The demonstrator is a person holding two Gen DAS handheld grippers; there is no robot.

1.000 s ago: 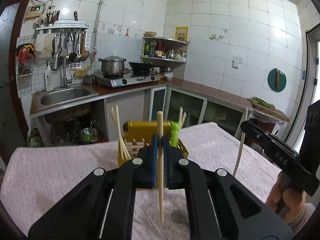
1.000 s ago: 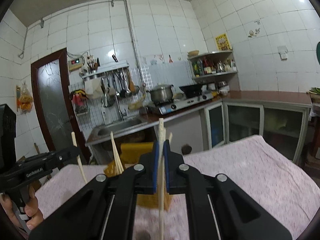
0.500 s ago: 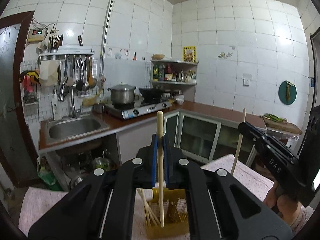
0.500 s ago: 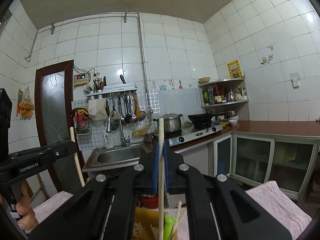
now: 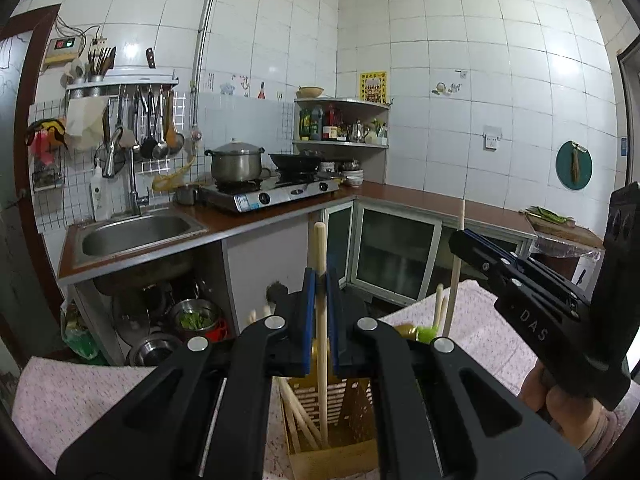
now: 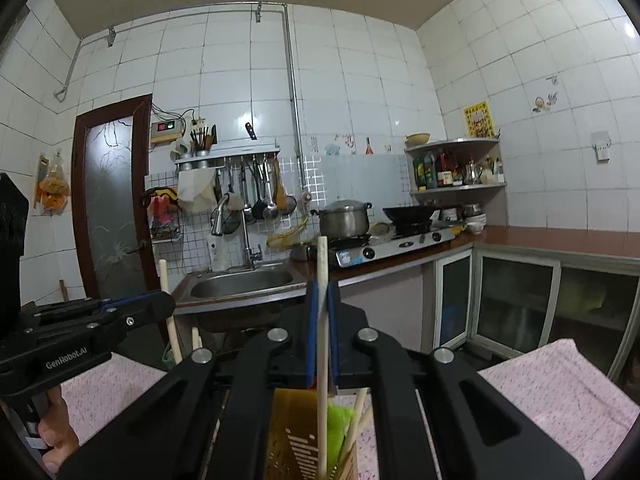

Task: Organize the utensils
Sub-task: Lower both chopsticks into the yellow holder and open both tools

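Note:
My left gripper [image 5: 320, 292] is shut on a pale wooden chopstick [image 5: 321, 320], held upright with its lower end inside the yellow slotted utensil holder [image 5: 332, 420] on the table. My right gripper [image 6: 322, 308] is shut on a second upright chopstick [image 6: 322, 352] whose lower end reaches into the same holder [image 6: 296, 440]. The holder has several more chopsticks and a green utensil [image 6: 338, 420] in it. Each gripper shows in the other's view, the right one [image 5: 464, 240] at the right, the left one [image 6: 168, 304] at the left.
The table wears a pink speckled cloth [image 6: 552, 392]. Behind it runs a counter with a steel sink [image 5: 136, 232], a gas stove [image 5: 272, 196] with a pot and a wok, glass-door cabinets [image 5: 396, 256] and a corner shelf of bottles.
Both grippers have risen above the holder and come closer over it, each keeping its chopstick. The chopstick ends now hang inside the holder.

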